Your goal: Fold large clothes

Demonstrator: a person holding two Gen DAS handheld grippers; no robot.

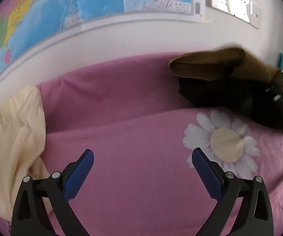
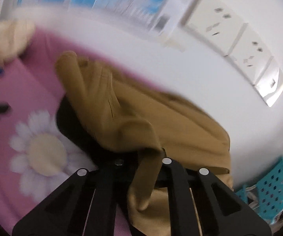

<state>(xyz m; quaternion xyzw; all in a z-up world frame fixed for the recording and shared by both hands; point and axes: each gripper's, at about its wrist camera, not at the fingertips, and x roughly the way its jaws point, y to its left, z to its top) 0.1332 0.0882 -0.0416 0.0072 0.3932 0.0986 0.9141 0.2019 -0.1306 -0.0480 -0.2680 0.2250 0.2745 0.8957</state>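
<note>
Left wrist view is showing the left gripper (image 1: 142, 157) with its jaws spread wide and grasping nothing, hovering over the pink bedspread (image 1: 121, 137) with its daisy print (image 1: 223, 139). Right wrist view is showing the right gripper (image 2: 141, 157) with its jaws clenched on a bunched edge of the tan garment (image 2: 106, 102); the cloth is passing between the jaw arms and hanging down toward the lens. From the left view, the same tan garment (image 1: 210, 63) is being held up off the bed at the right, near the white wall, with a dark lining or a second dark piece beneath it; which one cannot be told. A cream garment (image 1: 11, 129) is lying crumpled at the left edge of the bed, well apart from the tan one.

Assessment: the fold appears to be barely started. No garment is lying flat or squared, no crease line is visible, and no folded stack is showing. Spreading, folding and placing all seem to be outstanding.
</note>
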